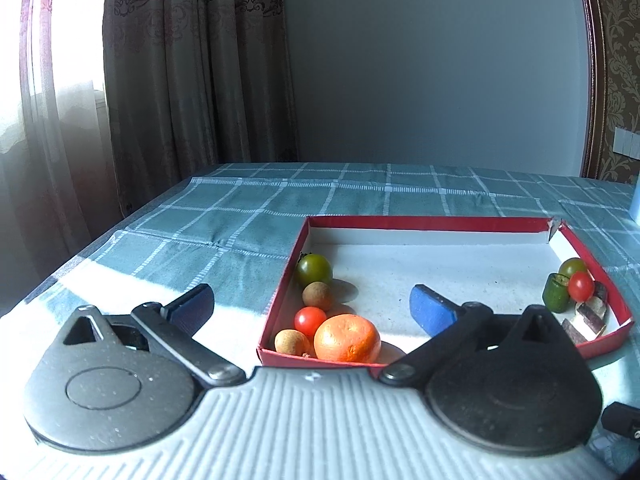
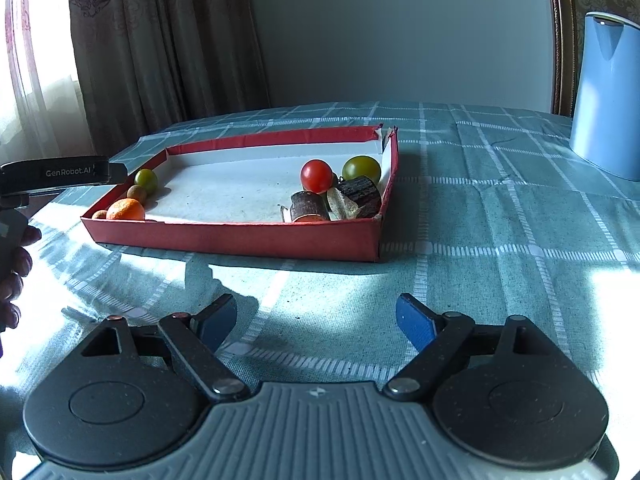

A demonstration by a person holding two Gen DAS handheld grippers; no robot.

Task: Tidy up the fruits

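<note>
Fruit sits in two clusters inside a shallow red cardboard tray [image 2: 240,236] on the checked bench [image 2: 500,240]: an orange mandarin [image 1: 346,338] leftmost, a red cherry tomato [image 2: 316,176] rightmost. Left gripper [image 1: 312,304] and right gripper [image 2: 316,320] both hover, fingers apart, empty; whether sorting is ending or midway is unclear.

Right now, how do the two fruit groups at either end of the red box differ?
The left group includes an orange and two brown longans; the right group has neither. The right group has dark cut pieces; the left group is all whole fruit. Both hold one red and one green tomato.
</note>
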